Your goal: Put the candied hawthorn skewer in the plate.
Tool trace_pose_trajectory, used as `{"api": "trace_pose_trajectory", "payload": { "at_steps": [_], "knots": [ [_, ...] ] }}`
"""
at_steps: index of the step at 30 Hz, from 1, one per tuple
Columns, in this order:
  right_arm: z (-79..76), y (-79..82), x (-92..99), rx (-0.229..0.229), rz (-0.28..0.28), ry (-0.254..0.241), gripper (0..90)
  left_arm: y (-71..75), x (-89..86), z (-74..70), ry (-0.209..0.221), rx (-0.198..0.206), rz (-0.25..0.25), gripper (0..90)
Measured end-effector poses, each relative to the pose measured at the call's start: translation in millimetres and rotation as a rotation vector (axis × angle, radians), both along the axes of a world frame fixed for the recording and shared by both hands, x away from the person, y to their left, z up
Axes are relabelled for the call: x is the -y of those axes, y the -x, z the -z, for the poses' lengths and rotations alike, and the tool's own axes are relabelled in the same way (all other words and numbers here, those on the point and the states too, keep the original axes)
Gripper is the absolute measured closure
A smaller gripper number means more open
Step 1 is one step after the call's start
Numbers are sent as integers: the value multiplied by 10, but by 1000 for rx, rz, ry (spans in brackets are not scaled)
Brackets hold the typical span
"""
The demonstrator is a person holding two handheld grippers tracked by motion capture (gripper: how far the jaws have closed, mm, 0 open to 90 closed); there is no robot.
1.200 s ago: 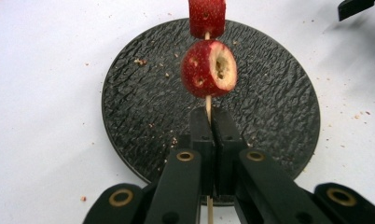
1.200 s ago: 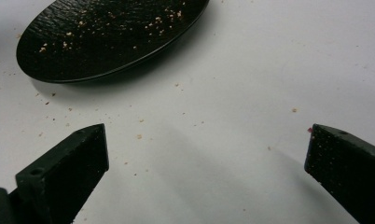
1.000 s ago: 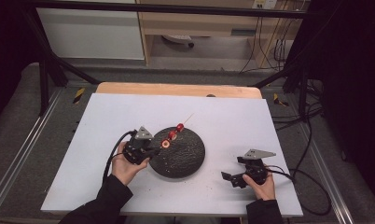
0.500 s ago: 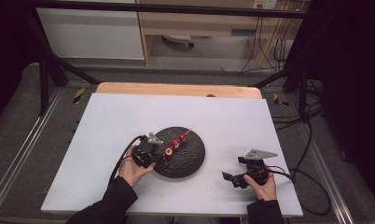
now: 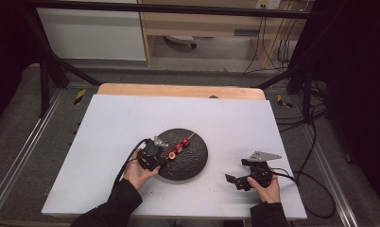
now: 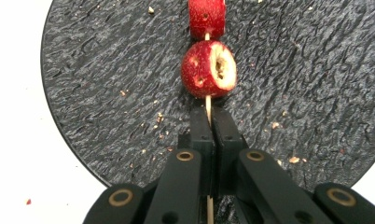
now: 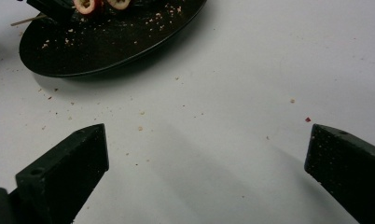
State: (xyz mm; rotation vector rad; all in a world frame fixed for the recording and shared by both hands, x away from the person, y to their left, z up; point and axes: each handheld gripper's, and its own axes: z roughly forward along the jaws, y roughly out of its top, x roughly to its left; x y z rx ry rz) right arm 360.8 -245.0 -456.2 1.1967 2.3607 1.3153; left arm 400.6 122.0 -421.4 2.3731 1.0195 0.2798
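I see crumbs point(image 6: 159, 117) scattered over the black plate point(image 5: 193, 161) and the white table point(image 5: 117, 123), with nothing blocking either tool. My left gripper point(image 6: 209, 122) is clamped on the skewer point(image 6: 207, 103), whose red fruit pieces point(image 6: 209, 69) run away from it across the plate, above its left half. My right gripper point(image 7: 206, 158) rests near the plate's right, jaws wide apart over bare table.

The skewer point(image 5: 178, 147) lies on the plate point(image 5: 193, 163), mid-table point(image 5: 112, 123), right gripper point(image 5: 236, 182) beside it.
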Motion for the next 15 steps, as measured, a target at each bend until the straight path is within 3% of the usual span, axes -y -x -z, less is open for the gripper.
{"api": "trace_pose_trajectory", "payload": {
  "at_steps": [9,15],
  "knots": [
    [1,1,0,-1,1,2,6,9,-19,-4,12,12,8,866],
    [-8,2,6,1,4,0,6,48,-126,-91,55,32,28,749]
  ]
}}
